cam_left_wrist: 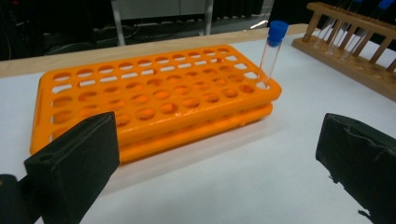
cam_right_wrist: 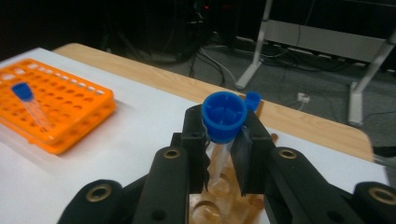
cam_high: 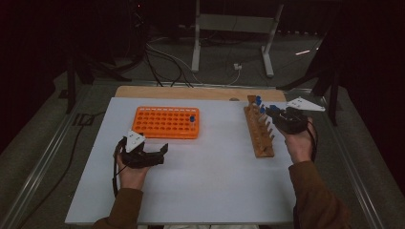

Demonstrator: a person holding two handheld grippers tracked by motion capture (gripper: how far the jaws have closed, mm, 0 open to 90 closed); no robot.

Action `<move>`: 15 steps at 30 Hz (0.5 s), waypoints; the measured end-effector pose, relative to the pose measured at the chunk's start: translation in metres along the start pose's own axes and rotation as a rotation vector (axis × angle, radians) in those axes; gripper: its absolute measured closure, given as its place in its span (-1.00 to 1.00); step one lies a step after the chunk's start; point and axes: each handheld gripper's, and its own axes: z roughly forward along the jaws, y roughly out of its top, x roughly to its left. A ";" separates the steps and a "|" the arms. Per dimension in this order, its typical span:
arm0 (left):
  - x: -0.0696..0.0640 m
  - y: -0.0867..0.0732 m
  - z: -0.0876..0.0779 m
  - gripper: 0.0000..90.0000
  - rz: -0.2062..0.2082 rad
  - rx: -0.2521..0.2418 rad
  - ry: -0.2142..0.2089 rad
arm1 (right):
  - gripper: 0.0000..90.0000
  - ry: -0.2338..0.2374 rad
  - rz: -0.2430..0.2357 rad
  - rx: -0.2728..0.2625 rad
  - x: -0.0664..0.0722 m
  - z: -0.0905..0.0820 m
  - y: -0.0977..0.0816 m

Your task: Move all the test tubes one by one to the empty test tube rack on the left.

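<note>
My right gripper (cam_high: 273, 112) is shut on a clear test tube with a blue cap (cam_right_wrist: 224, 115), holding it upright just above the holes of the wooden rack (cam_high: 261, 140) at the table's right. Other blue-capped tubes (cam_high: 258, 100) stand at that rack's far end. An orange rack (cam_high: 165, 122) lies left of centre, with one blue-capped tube (cam_left_wrist: 273, 51) leaning in a hole near its right end. My left gripper (cam_high: 162, 155) rests low in front of the orange rack, jaws wide open with nothing between them (cam_left_wrist: 219, 140).
The white table top (cam_high: 205, 186) lies between and in front of the two racks. A wooden strip (cam_high: 191, 92) runs along the far edge. Beyond it, cables and a metal stand's legs (cam_high: 231, 43) are on the floor.
</note>
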 end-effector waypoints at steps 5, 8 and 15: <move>-0.004 0.009 0.005 -0.98 0.015 0.000 -0.016 | 0.70 0.046 0.016 0.008 0.009 0.007 -0.005; -0.008 0.014 0.009 -0.98 0.015 -0.009 -0.030 | 0.70 0.071 0.009 0.021 0.018 0.012 -0.006; -0.026 0.027 0.023 -0.98 0.048 -0.024 -0.070 | 0.70 0.143 -0.014 0.053 0.043 0.023 0.000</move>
